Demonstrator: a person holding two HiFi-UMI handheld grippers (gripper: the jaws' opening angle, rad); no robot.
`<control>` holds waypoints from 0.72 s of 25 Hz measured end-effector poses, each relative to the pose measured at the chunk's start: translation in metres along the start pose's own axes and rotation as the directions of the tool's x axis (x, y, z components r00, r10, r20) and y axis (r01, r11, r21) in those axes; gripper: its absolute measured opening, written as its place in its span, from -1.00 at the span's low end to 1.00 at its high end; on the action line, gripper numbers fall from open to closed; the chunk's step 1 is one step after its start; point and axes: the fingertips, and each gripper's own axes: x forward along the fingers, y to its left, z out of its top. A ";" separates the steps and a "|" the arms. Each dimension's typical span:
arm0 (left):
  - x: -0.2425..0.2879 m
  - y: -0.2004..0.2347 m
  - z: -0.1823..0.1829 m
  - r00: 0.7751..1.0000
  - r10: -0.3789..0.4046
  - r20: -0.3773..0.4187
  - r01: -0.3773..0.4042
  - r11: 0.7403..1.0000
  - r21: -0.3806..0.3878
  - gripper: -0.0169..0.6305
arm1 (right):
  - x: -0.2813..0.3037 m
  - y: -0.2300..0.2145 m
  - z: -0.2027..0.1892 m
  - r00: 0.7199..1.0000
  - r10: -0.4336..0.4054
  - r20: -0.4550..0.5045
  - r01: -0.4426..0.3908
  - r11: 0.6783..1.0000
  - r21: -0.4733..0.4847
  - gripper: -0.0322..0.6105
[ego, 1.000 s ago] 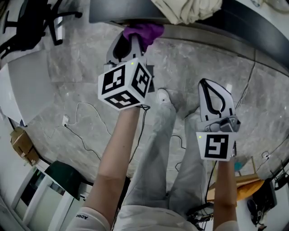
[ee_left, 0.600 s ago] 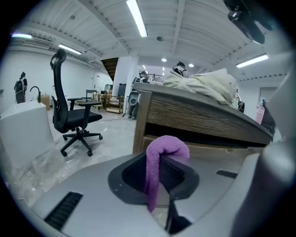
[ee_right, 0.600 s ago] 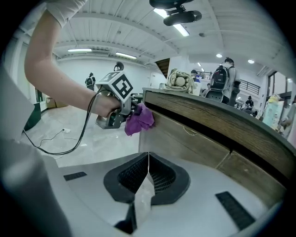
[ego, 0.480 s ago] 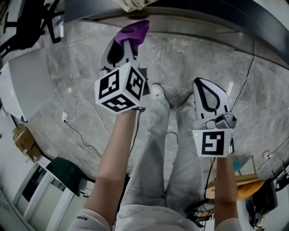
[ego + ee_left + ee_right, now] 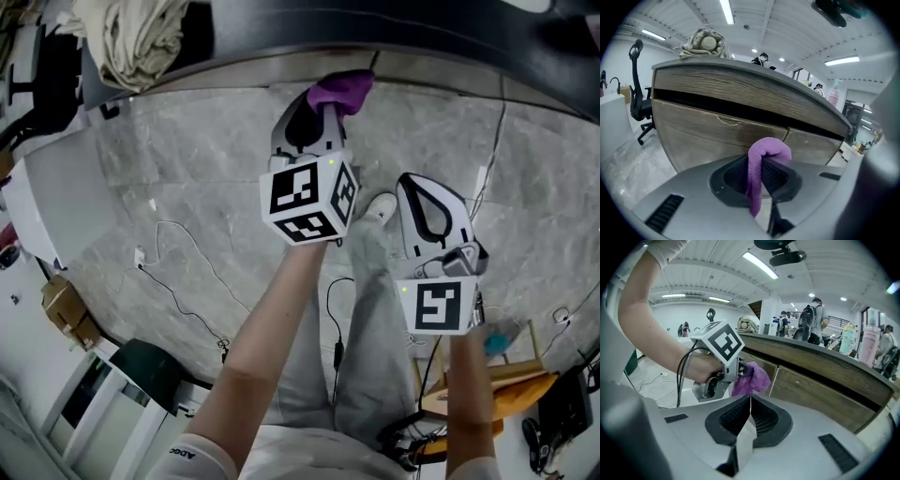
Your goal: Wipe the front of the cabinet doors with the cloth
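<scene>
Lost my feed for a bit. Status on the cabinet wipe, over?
Left gripper shut on purple cloth, up at the cabinet doors; contact unclear. Right gripper shut, empty, held back. Nothing blocking the doors.

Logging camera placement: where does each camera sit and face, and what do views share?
Head view: on the head, looking steeply down at the floor; forearms, legs, left hand-held gripper, right hand-held gripper show.
Left gripper view: on the left hand-held gripper, faces the cabinet doors; jaws clamp the purple cloth.
Right gripper view: on the right hand-held gripper, faces the cabinet doors and left forearm; jaws together, empty.
Shared: the cloth shows in all three.
</scene>
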 end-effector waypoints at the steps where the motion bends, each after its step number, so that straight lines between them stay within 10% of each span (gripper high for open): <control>1: 0.007 -0.008 -0.001 1.000 -0.008 0.001 0.008 1.000 0.006 -0.79 | 0.000 -0.005 -0.007 1.000 -0.008 -0.006 0.008 1.000 0.009 -0.81; 18: 0.045 0.085 0.003 1.000 -0.024 -0.014 0.024 1.000 0.018 -0.79 | 0.063 0.029 -0.001 0.996 -0.070 -0.059 0.072 0.997 0.036 -0.81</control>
